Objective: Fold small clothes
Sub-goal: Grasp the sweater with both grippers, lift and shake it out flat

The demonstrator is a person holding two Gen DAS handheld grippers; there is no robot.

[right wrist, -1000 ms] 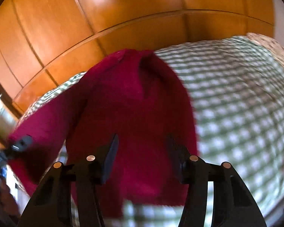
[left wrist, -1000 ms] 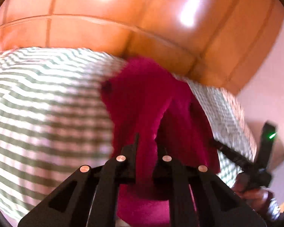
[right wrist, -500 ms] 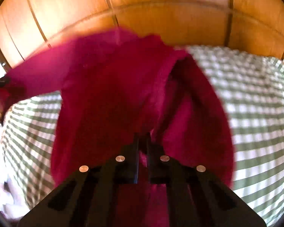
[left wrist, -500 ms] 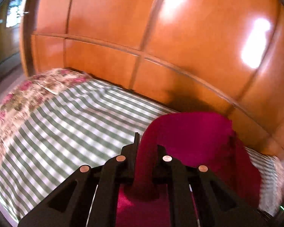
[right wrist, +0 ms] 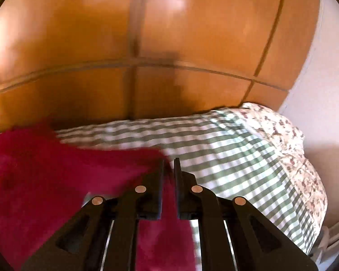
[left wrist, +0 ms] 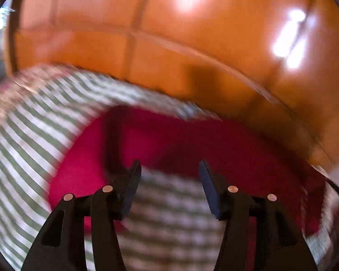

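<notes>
A magenta fleece garment (left wrist: 192,140) lies spread on the green-and-white striped bed cover (left wrist: 29,135). In the left wrist view my left gripper (left wrist: 169,169) is open and empty, its fingers just short of the garment's near edge, with striped cover between them. In the right wrist view the same garment (right wrist: 56,169) fills the lower left. My right gripper (right wrist: 168,164) is shut on the garment's right edge, with red cloth pinched between the nearly closed fingers. Both views are motion-blurred.
Glossy orange wooden panels (right wrist: 169,45) rise right behind the bed. A floral pillow or bolster (right wrist: 293,153) lies at the right end of the bed, beside a pale wall (right wrist: 327,90). Floral fabric (left wrist: 2,97) also shows at the far left.
My left gripper has opened and let go of the garment. The garment has dropped from hanging in the air to lying on the bed. My right gripper stays shut on its edge.
</notes>
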